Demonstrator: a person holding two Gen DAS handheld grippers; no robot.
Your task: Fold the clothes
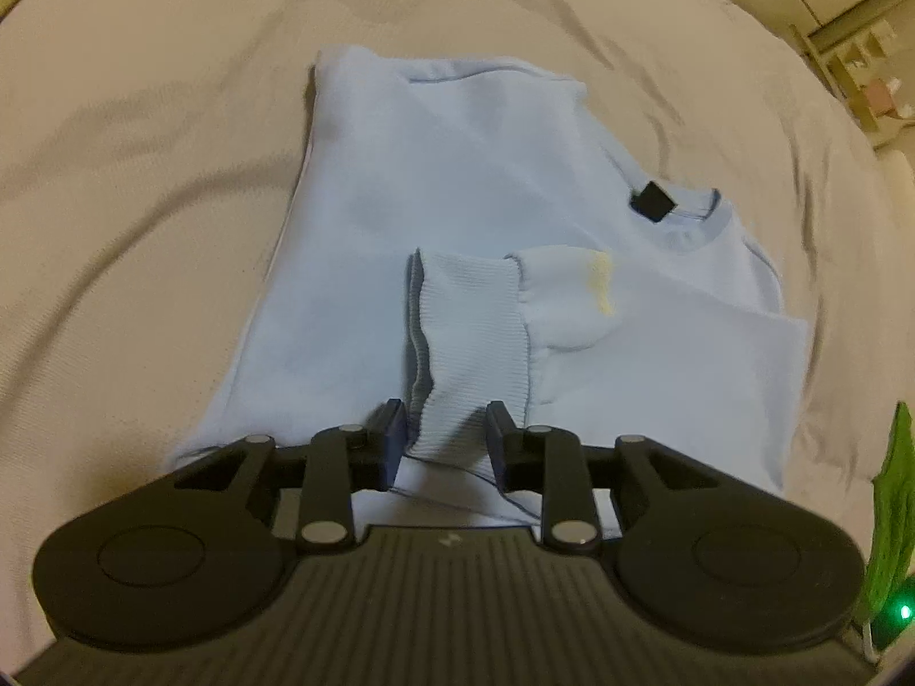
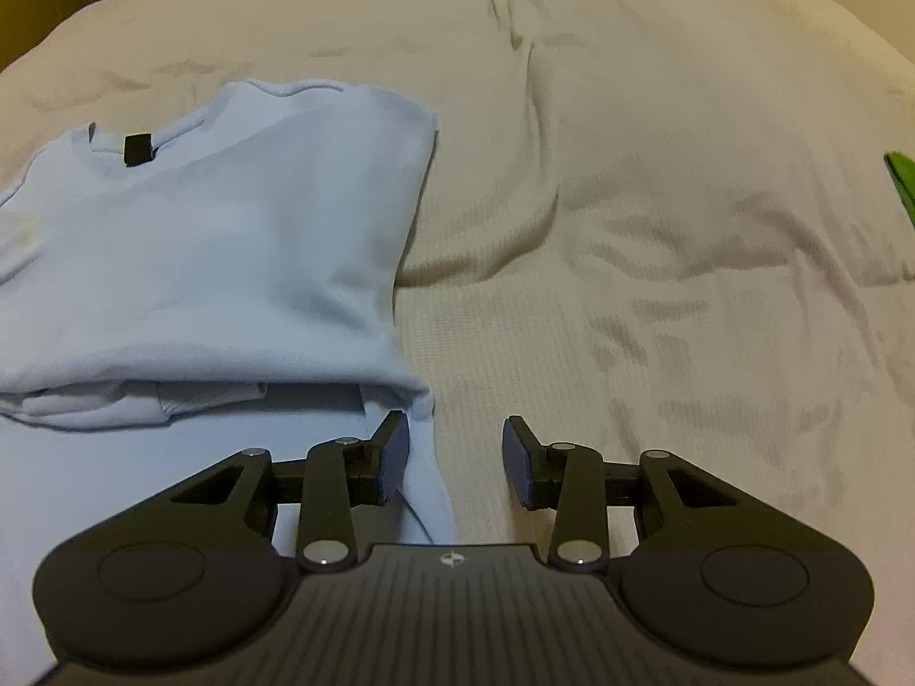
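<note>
A light blue sweatshirt (image 1: 457, 183) lies partly folded on the bed, its collar with a black tag (image 1: 652, 200) to the right. A sleeve with a ribbed cuff (image 1: 469, 331) is folded across the body. My left gripper (image 1: 446, 429) is open, its fingers on either side of the cuff's near end, not closed on it. In the right wrist view the sweatshirt (image 2: 217, 240) fills the left half, collar at the far end. My right gripper (image 2: 457, 446) is open at the sweatshirt's near right corner, its left finger (image 2: 394, 451) over the cloth edge.
A wrinkled beige bedspread (image 2: 657, 228) covers the whole bed around the sweatshirt. A green object (image 1: 892, 514) shows at the right edge of the left wrist view, and also at the right edge of the right wrist view (image 2: 903, 177). Shelving (image 1: 858, 68) stands beyond the bed.
</note>
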